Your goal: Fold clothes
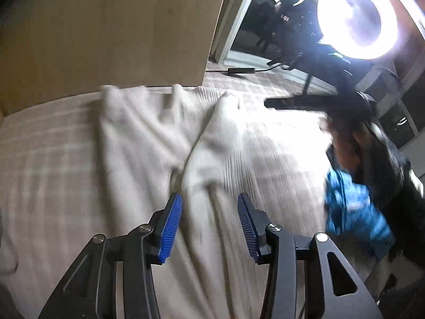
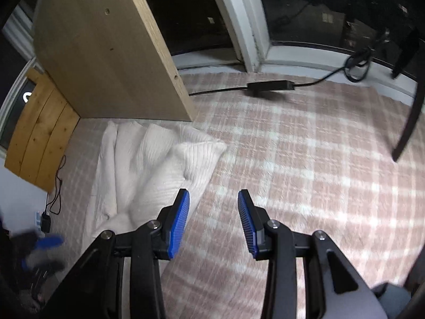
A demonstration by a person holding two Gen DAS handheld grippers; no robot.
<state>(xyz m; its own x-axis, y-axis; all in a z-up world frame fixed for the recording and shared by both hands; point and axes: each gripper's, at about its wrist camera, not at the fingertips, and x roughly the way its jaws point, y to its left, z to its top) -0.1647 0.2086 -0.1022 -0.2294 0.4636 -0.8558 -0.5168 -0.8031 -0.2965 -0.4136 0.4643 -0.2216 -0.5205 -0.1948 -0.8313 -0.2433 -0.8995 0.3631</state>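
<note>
- Far left, right wrist view: a pine plank panel (image 2: 39,135) is leaned at the wall, with a larger pale wooden board (image 2: 106,53) stood upright beside it; a thin black cable (image 2: 57,186) is trailed below the panel.
- A cream ribbed knit garment (image 1: 212,143) is laid rumpled on the pink-and-white plaid blanket (image 2: 305,159), its far edge reaching the foot of the board.
- Left gripper (image 1: 209,223) is held low over the garment, pointed forward along it; its jaws are spread, blue pads facing, with nothing between them. Contact with the cloth cannot be told through the motion blur.
- Right gripper (image 2: 213,220) is held over the garment's right edge, the left finger above cloth, the right above bare blanket; jaws are spread and empty.
- Behind, a black power brick (image 2: 271,85) is seen on the blanket near the window frame (image 2: 239,21).
- Far right, left wrist view: the right gripper and its hand are seen blurred beneath a glaring ring light (image 1: 356,18).
</note>
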